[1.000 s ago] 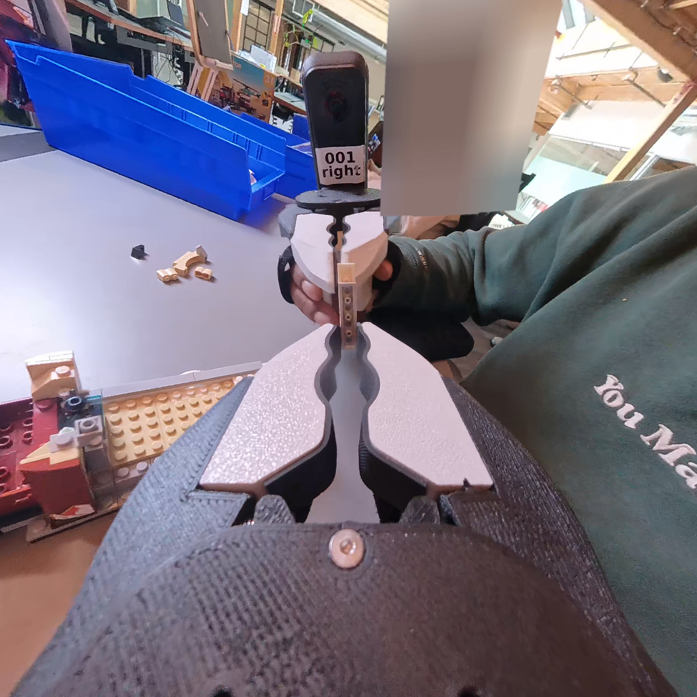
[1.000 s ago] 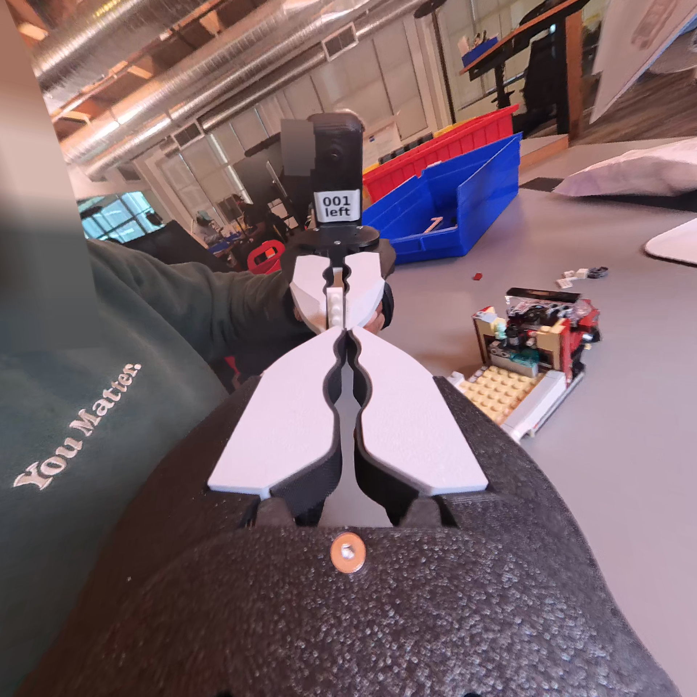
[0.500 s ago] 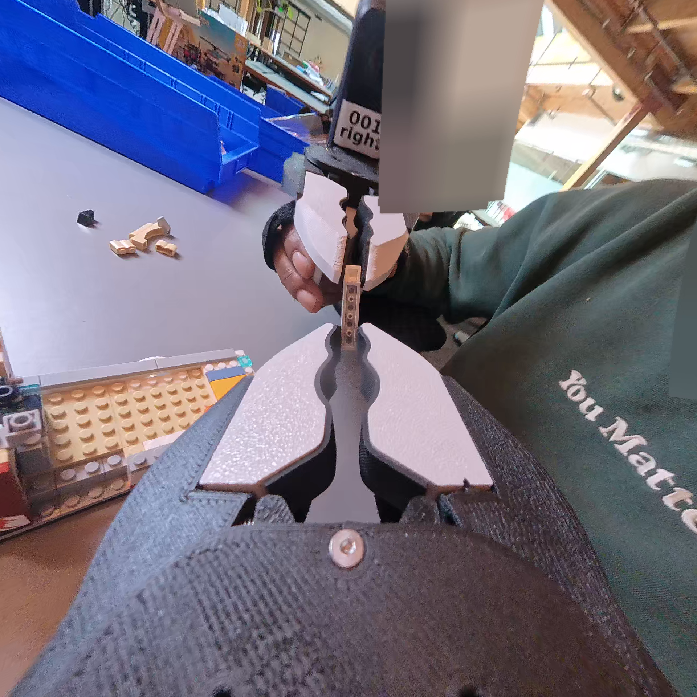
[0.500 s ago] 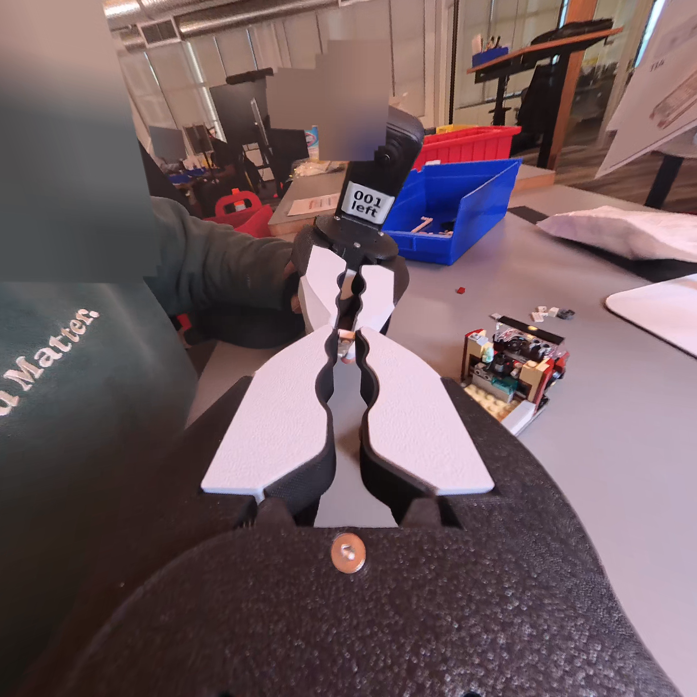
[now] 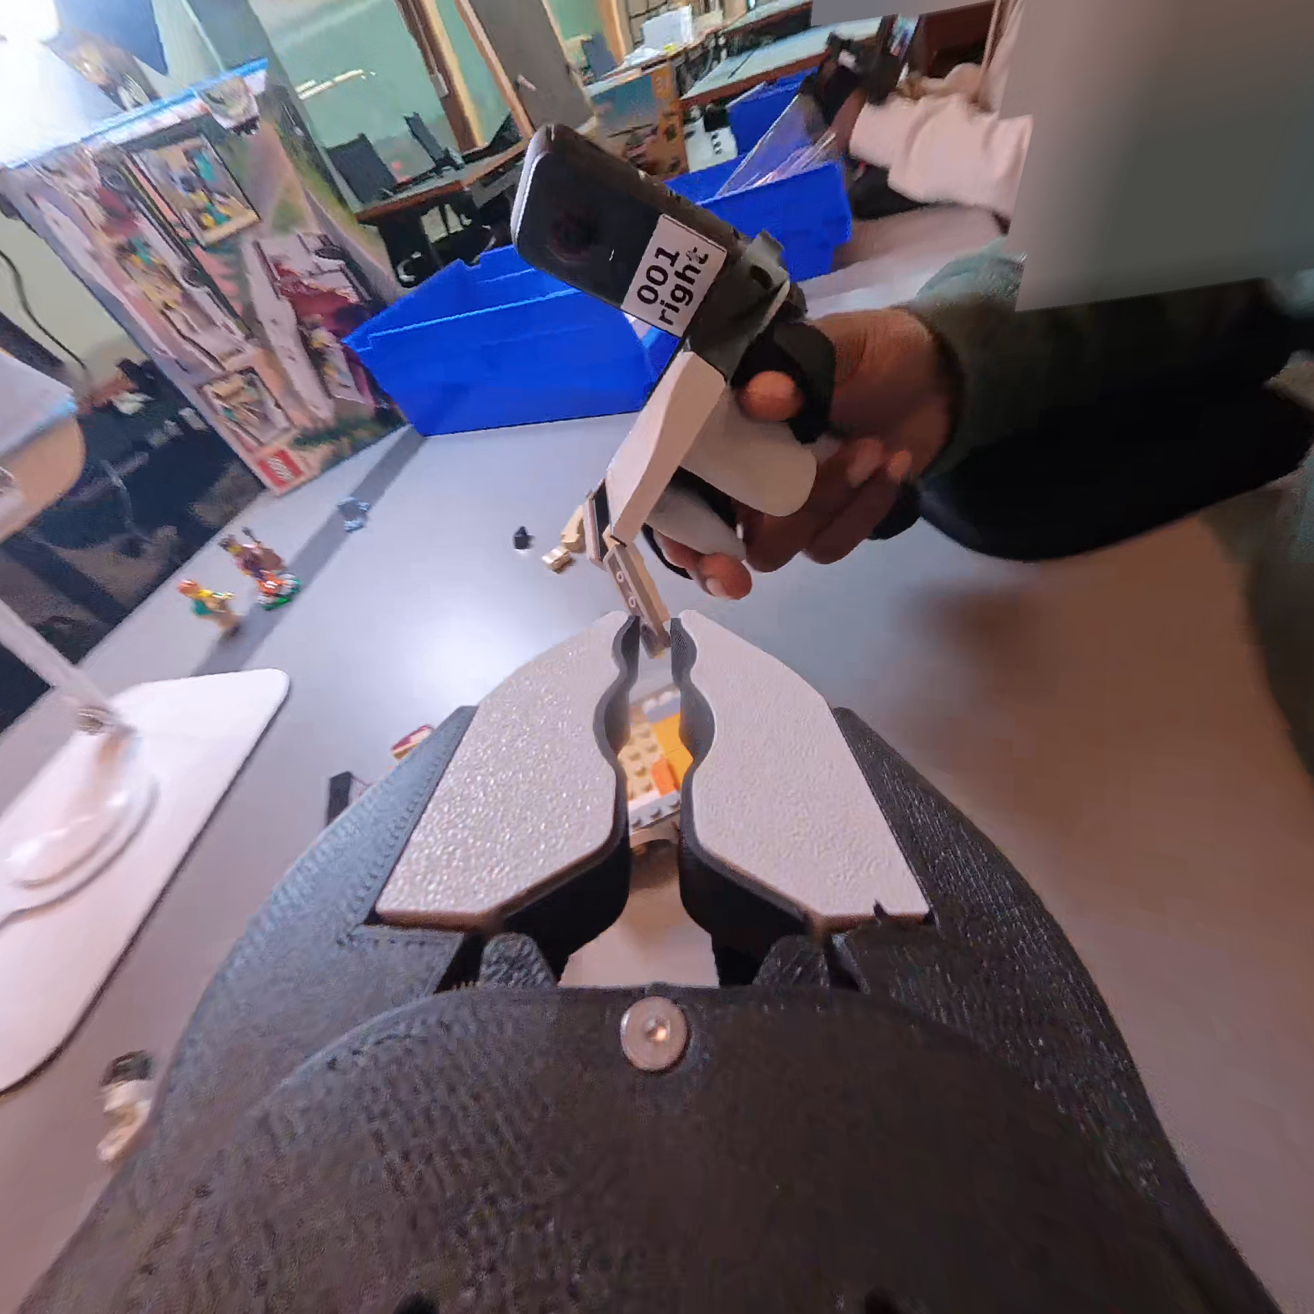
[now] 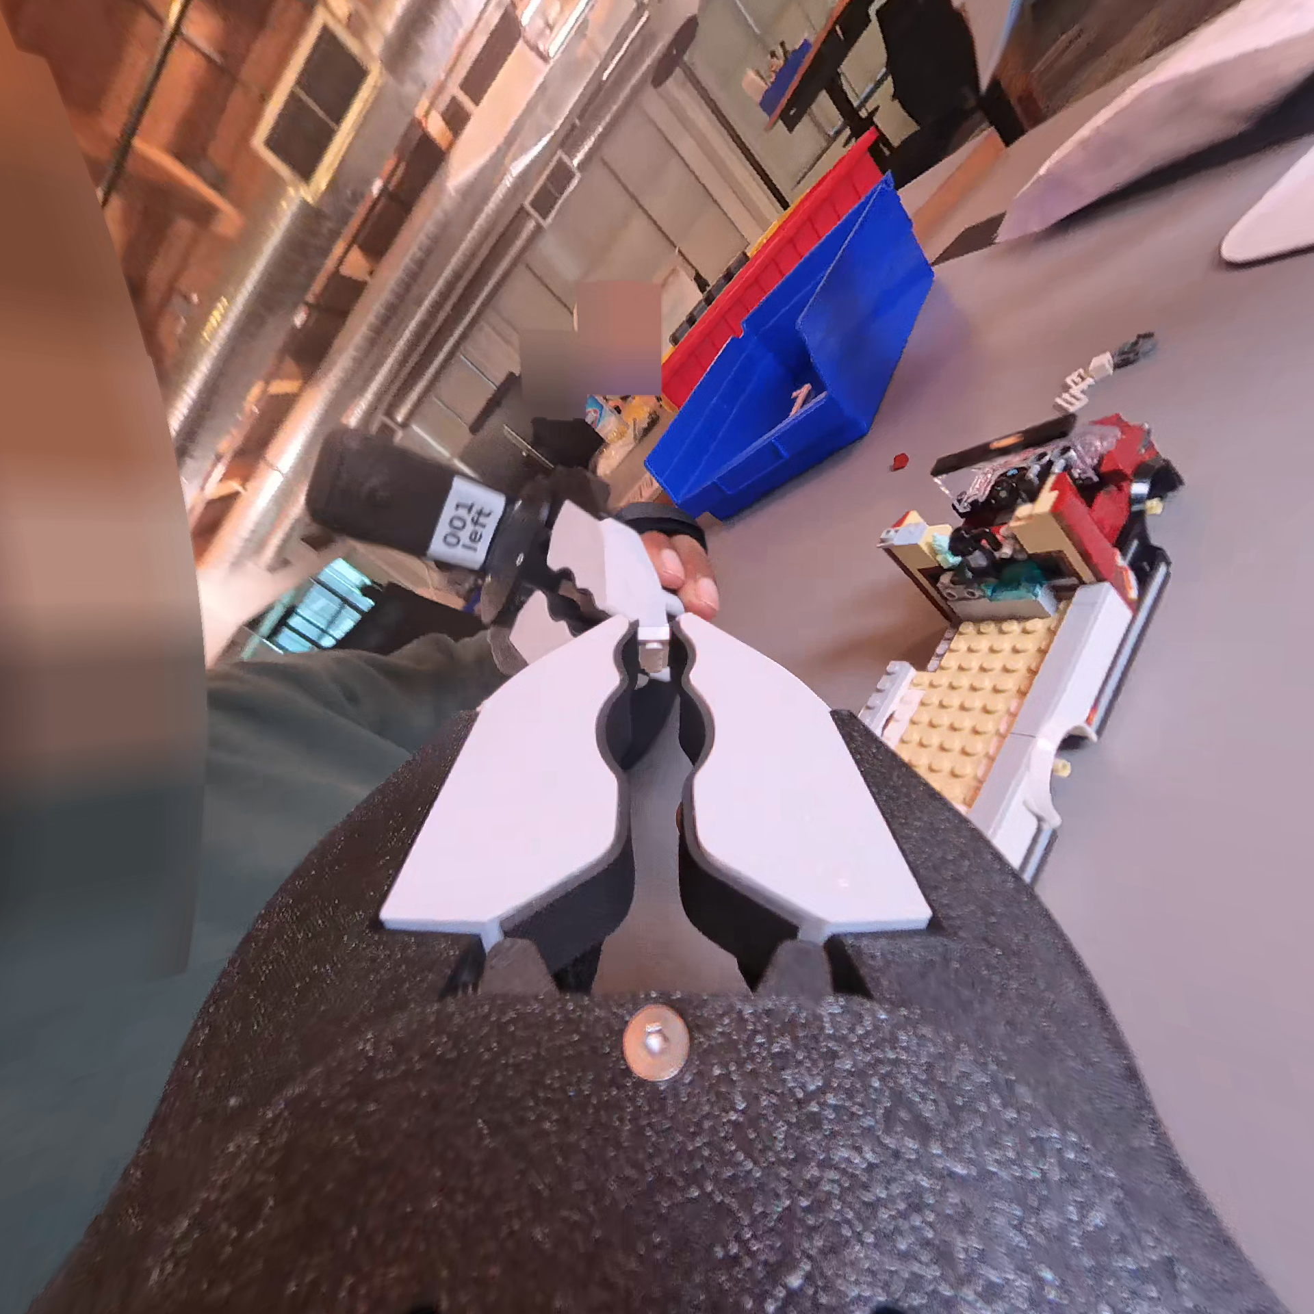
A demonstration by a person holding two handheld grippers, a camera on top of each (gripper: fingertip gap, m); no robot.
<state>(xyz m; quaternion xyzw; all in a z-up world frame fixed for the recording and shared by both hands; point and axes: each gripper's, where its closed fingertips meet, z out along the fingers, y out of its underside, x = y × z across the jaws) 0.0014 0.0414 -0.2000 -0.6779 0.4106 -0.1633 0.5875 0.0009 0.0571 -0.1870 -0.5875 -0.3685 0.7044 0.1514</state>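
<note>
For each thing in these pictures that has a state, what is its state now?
Left gripper: shut on one end of the thin brick.
Right gripper: shut on the other end.
Thin brick: tan, in the air, spanning both grippers.
Brick model: partly built, on the table, tan studded plate bare.
Blue bin: open on top.

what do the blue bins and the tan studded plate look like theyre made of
Blue bins: likely moulded plastic, smooth with a slight sheen and thin, even walls. Tan studded plate: likely hard toy-brick plastic, with regular moulded studs and a satin surface.
</note>
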